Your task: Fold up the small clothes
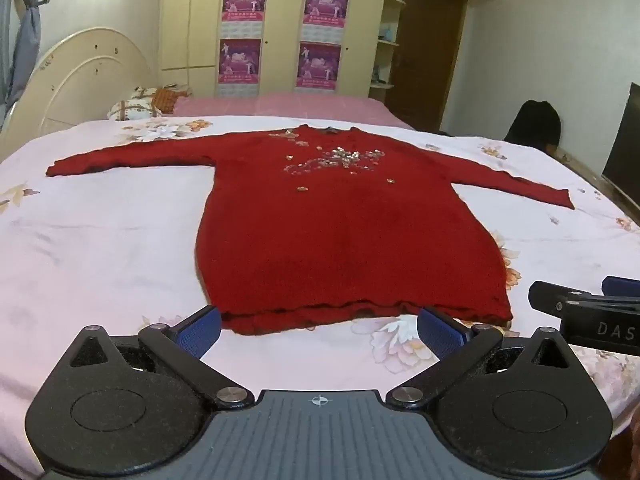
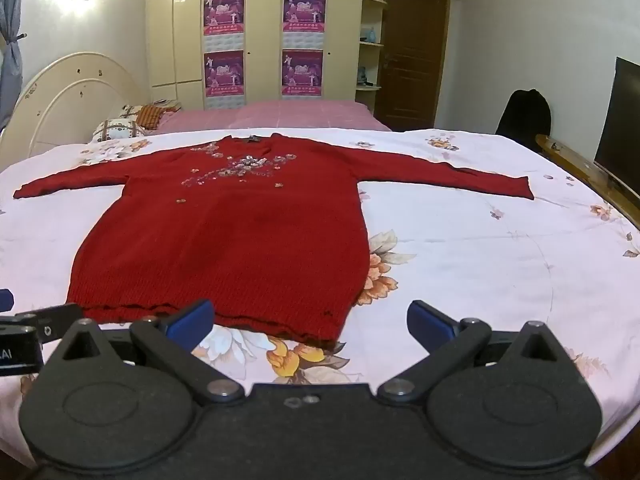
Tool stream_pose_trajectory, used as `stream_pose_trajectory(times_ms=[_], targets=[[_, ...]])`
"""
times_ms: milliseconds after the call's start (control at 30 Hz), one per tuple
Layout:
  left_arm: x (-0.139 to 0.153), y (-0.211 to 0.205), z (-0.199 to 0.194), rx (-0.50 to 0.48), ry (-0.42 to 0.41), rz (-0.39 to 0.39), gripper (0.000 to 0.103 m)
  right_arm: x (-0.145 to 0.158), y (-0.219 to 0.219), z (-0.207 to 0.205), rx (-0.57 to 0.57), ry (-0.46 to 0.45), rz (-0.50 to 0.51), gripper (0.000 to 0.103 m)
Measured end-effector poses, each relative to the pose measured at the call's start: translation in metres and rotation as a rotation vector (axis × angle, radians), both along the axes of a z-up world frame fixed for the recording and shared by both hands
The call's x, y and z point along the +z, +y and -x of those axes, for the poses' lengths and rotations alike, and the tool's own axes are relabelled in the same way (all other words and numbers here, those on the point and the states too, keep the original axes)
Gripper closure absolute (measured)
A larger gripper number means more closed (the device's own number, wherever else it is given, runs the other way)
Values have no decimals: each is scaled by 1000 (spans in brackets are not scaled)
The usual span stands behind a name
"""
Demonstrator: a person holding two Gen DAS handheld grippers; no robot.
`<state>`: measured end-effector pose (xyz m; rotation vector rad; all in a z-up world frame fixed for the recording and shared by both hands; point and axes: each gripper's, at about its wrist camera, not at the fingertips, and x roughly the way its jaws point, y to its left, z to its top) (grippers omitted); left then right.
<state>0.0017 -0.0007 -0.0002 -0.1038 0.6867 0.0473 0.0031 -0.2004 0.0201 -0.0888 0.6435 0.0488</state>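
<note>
Left gripper: our left gripper (image 1: pixel 318 330) hangs just above the near edge of the bedspread, its blue pads spread wide with nothing between them; the sweater's hem lies just beyond the tips.
Right gripper: our right gripper (image 2: pixel 310 326) is likewise spread wide and holds nothing; we see its left pad over the hem and its right pad out over bare floral cloth. In the left wrist view it shows at the right edge (image 1: pixel 592 304), beside the left one.
Sweater: we see the red sweater (image 1: pixel 340 232) lying flat and face up on the bedspread, hem toward us, neck away, both sleeves stretched straight out to the sides.
Hem: the near edge is slightly rumpled at its right corner (image 2: pixel 316 334).
Sequins: a silvery cluster of sequins (image 1: pixel 340 158) sits across the chest, below the neckline.
Bedspread: the pale floral bedspread (image 1: pixel 100 240) carries the sweater.
Pillows: we make out patterned pillows (image 2: pixel 120 126) by the headboard (image 2: pixel 72 92), far left.
Wardrobe: a cream wardrobe (image 2: pixel 264 32) with four purple posters stands at the back wall.
Door: a brown door (image 2: pixel 412 52) stands right of it.
</note>
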Motion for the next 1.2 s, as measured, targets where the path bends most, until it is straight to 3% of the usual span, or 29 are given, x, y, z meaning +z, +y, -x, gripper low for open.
stream_pose_trajectory(times_ms=[200, 1200], targets=[[-3, 12, -1, -1, -15, 29, 0, -1, 0, -1, 8, -4, 10, 1], [-9, 13, -9, 15, -3, 14, 0, -3, 10, -8, 16, 16, 31, 1]])
